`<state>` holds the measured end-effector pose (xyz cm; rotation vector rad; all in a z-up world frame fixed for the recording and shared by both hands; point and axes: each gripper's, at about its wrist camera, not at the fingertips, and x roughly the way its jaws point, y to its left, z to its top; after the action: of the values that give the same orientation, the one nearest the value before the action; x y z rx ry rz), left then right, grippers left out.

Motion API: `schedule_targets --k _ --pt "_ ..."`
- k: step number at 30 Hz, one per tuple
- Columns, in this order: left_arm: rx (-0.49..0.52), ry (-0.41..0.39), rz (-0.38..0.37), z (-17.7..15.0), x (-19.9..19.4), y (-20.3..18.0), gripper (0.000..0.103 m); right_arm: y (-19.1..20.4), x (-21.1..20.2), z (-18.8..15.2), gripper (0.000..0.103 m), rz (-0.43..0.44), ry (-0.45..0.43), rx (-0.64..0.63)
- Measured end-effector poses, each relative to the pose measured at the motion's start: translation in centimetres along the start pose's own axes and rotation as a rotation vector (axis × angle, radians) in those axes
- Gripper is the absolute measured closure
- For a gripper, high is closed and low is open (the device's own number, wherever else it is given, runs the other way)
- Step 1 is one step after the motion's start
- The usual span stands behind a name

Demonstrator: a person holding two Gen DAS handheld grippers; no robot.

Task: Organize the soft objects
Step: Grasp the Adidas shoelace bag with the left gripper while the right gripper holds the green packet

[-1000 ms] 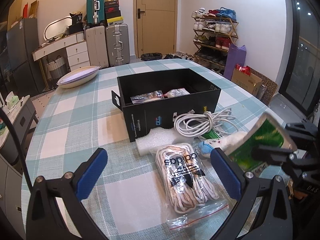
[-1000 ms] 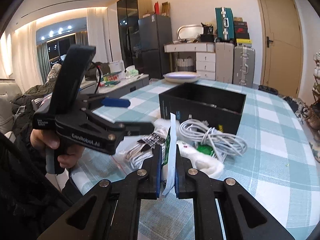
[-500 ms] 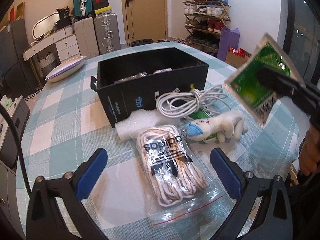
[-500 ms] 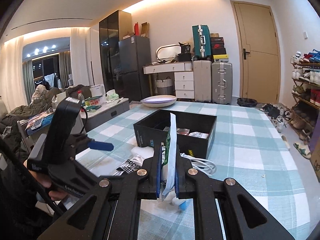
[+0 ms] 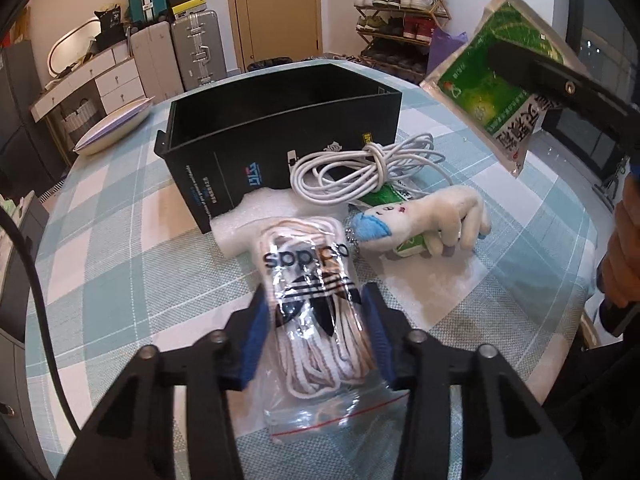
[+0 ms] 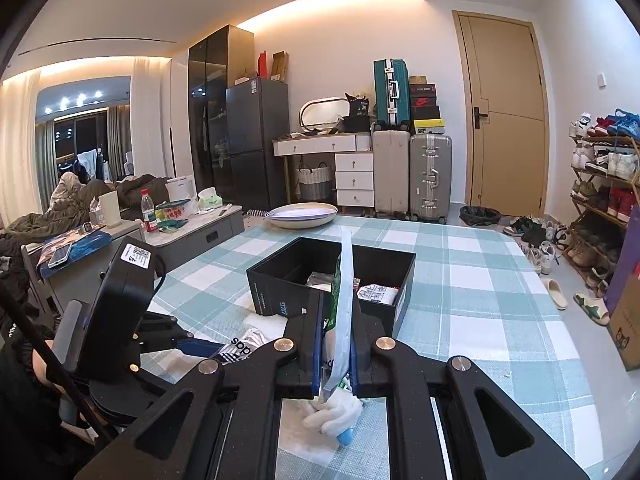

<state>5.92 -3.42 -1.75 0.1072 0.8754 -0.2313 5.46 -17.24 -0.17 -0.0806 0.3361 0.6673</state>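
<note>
while the left claw [image 5: 316, 332] closes its blue pads on the clear bag of white laces [image 5: 316, 312], the bag sits squarely between them on the checked tablecloth [image 5: 120, 248], just in front of the black box [image 5: 280, 136]. the pads appear to be touching the plastic on both sides, though the jaws are closing at this moment, so i judge the grip not yet settled. the bag's sealed end trails back under the claw, toward the camera.

the right claw [image 6: 336, 344] is clamped shut on a thin green packet [image 5: 496, 80], held edge-up in the air above and to the right of the box, pointing toward its open top.

beside the laces, closer to the box, lie a piece of white foam [image 5: 240, 228], a knotted white cable [image 5: 360, 172] and a small plush toy [image 5: 432, 220], all crowded against the box's front wall. the box already holds a few packets.

to do this step well, i would let the pads squeeze the bundle of laces itself, not just loose film, since slippery plastic could slide out. lifting straight up before swinging toward the box should keep the trailing end from dragging the foam or snagging the cable. the packet could go into the box first, leaving room for the bulkier bag.
</note>
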Motion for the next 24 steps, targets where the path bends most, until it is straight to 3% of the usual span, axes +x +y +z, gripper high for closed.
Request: schedule_targets --k 4,10,24 --pt "-0.015 -0.009 -0.013 -0.1 -0.5 0.6 0.069 0.0 0.0 0.0 0.093 -0.003 0.0 -0.002" --pt "-0.035 -0.028 -0.022 -0.4 -1.4 1.4 0.072 -0.1 -0.1 0.1 0.093 -0.005 -0.004 -0.001" --pt "-0.122 -0.205 -0.021 1.4 -5.9 3.8 0.072 -0.9 -1.4 1.7 0.093 -0.009 -0.059 0.031"
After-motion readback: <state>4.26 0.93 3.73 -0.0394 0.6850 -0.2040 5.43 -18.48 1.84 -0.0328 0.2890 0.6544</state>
